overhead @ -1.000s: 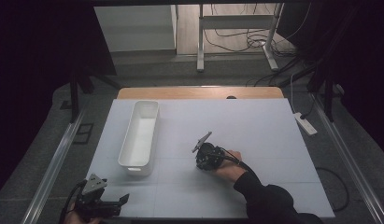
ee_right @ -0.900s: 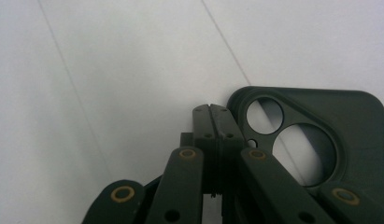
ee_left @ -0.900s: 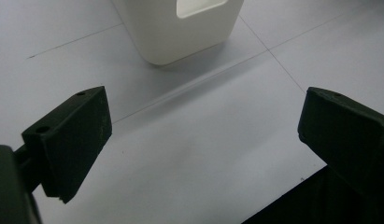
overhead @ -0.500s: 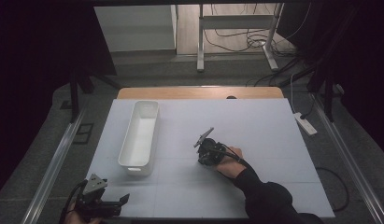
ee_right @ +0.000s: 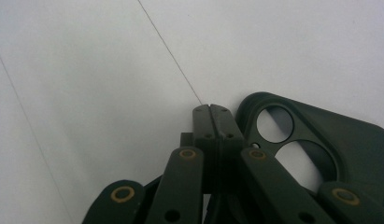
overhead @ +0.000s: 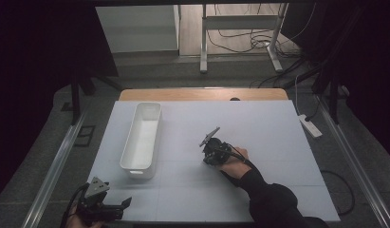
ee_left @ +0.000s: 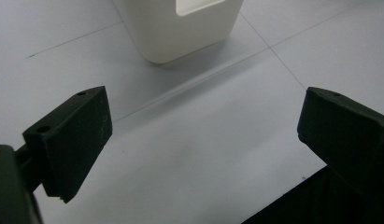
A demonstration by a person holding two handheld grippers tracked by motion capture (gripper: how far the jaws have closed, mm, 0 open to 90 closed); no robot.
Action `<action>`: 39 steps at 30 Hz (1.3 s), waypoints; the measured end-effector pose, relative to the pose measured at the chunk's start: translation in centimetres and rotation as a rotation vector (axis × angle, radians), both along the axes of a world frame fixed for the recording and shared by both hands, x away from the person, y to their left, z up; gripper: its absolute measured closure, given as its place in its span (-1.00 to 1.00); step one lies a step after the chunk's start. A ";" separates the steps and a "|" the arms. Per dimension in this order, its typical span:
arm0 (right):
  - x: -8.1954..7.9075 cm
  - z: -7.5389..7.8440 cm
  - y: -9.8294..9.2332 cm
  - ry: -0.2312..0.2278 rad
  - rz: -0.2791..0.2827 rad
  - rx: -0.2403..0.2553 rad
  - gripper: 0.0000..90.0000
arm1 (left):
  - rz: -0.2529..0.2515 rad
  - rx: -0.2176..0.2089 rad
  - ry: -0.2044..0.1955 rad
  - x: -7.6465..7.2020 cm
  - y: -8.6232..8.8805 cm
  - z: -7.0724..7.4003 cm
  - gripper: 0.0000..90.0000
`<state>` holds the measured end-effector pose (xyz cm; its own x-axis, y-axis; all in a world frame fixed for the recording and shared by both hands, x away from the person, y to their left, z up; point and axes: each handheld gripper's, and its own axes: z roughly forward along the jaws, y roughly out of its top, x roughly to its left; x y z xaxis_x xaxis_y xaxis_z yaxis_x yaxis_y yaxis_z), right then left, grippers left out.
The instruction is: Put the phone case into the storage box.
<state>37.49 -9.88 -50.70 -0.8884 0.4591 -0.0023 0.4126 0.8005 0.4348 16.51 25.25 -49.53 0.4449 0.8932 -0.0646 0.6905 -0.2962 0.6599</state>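
My right gripper [overhead: 209, 151] rests low on the white table [overhead: 278, 142] near its middle, held by a hand in a dark sleeve. In the right gripper view its jaws [ee_right: 212, 110] are pressed flat together with nothing between them. A dark flat plate with two round holes [ee_right: 320, 140] lies right of the jaw tips; I cannot tell whether it belongs to the gripper. My left gripper [overhead: 125, 207] sits at the table's front left corner. Its jaws [ee_left: 203, 135] stand wide apart and empty, pointing at the near end of a white tray [ee_left: 180, 32].
The long white tray [overhead: 131, 166] lies lengthwise on the left half of the table, and its inside looks bare. A white power strip [overhead: 310, 126] lies off the right edge. Metal rails run along both sides on the floor.
The right hand has shifted only slightly on the table. The left gripper has stayed where it was.
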 end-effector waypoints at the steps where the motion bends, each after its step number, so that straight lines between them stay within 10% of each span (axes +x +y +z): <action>1: -0.1 0.0 0.0 -0.001 -0.001 -0.001 1.00 | 0.000 0.000 0.000 0.0 0.0 0.0 -0.91; 39: -3.3 4.1 -3.3 -0.058 -0.077 0.038 -0.34 | 0.003 0.002 0.004 0.1 -0.1 0.0 -0.90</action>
<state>34.20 -13.19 -46.62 -0.8495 0.5264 -0.0337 0.4452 0.7499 0.4894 16.57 25.20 -49.55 0.4419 0.8947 -0.0645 0.6941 -0.2955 0.6564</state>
